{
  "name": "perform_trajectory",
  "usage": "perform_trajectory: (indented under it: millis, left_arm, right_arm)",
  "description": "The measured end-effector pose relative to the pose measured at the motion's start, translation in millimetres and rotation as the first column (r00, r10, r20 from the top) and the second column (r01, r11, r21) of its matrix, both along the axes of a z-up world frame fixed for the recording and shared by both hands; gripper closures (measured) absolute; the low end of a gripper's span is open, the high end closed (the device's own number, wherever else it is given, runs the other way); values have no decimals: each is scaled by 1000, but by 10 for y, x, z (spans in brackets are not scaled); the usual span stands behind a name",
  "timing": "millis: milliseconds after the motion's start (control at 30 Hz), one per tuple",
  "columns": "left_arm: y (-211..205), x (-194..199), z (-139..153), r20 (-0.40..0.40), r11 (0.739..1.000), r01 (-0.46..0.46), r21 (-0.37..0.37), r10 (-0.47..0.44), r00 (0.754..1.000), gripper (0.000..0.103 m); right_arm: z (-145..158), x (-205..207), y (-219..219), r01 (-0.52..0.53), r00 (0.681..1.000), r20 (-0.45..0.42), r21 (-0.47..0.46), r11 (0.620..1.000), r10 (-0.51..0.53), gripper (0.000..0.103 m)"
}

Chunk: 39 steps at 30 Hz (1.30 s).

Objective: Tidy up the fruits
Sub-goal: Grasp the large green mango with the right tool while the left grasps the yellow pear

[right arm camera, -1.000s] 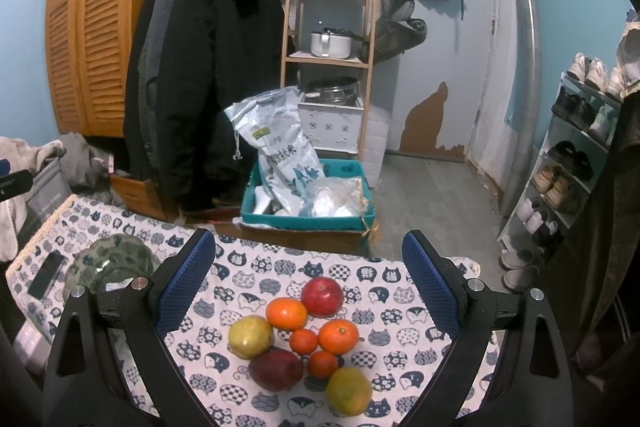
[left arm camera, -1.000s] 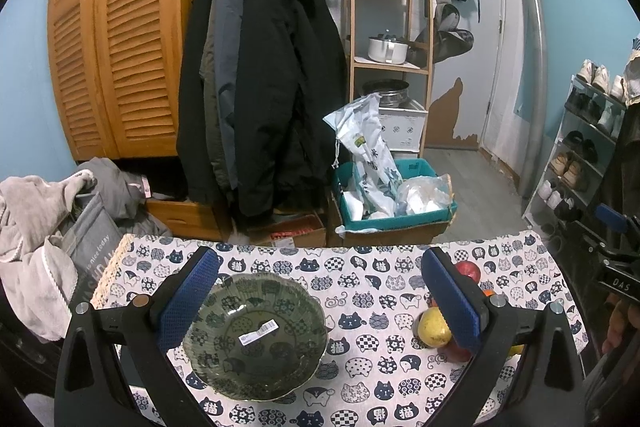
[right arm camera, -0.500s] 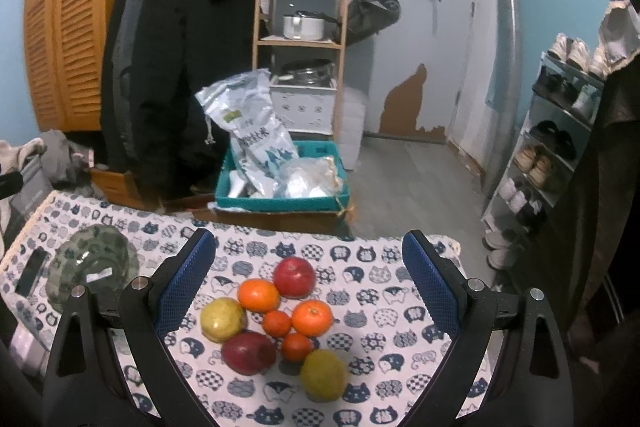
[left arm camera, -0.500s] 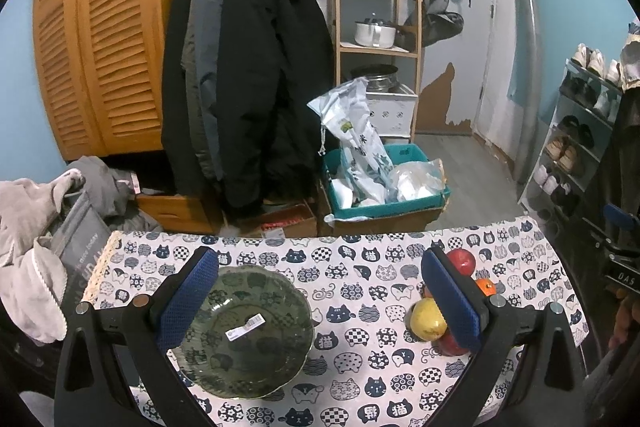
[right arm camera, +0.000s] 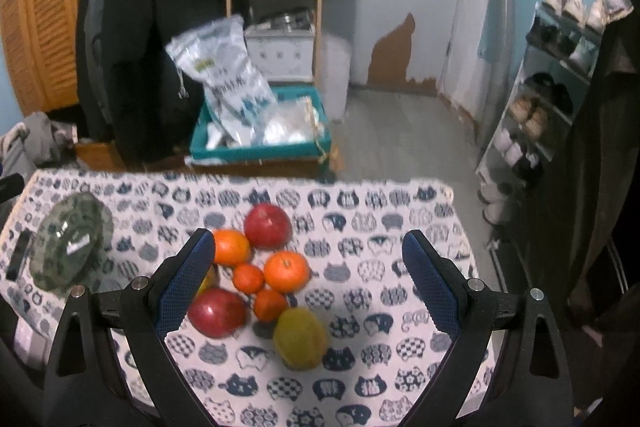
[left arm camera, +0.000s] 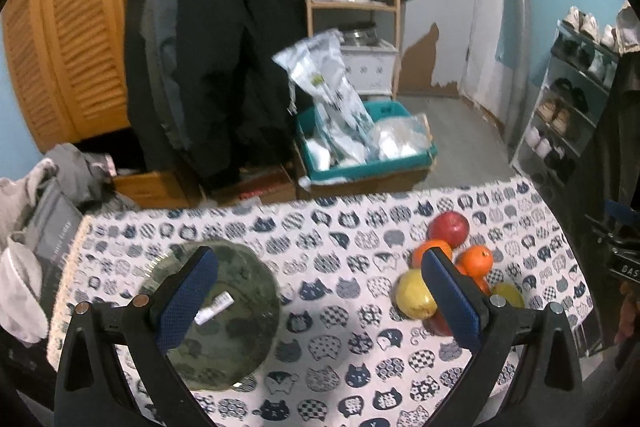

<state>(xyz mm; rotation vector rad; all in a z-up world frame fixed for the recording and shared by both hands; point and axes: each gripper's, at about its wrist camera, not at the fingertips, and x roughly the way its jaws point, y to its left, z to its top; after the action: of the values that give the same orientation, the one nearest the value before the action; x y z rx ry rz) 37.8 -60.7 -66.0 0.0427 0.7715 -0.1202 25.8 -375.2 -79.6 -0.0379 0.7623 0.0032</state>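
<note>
Red apples [right arm camera: 267,226], oranges [right arm camera: 287,271], yellow fruit clustered, green bowl [right arm camera: 70,247] apart

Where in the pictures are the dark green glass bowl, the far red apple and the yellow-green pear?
dark green glass bowl [left arm camera: 236,339]: left wrist view, on its inner bottom.
far red apple [right arm camera: 267,226]: right wrist view, on the middle of its skin.
yellow-green pear [right arm camera: 300,338]: right wrist view, on its middle.
</note>
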Motion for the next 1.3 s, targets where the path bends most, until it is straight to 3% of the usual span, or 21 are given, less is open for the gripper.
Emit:
perform_trajectory:
  millis: [300,600,933,1200,1300]
  left_arm:
    - [-239,168,-491,-133,999,38,-1,-38,990,1]
    - [-414,337,-1070,-299,999,53,1,-50,953,1]
    - [-492,435,-1510,-413,999,33,-2,-31,910,1]
    - [-593,526,-1597,-439,999,40,-30,-49,897,1]
    - [-662,593,-1627,-451,997,42,-58,-63,890,1]
  right_arm:
    - [-620,157,-98,-2,981,-195,29,1000,7,10]
    - [-1241,278,-75,-17,929,-370,30,999,27,10]
    - [-1681,373,-55,-25,873,-486,63,998,53,10]
    - [-1975,420,9,-53,833,-547,60,997,78,34]
    - [-2000,429,0,-45,835,-545,69,997,75,35]
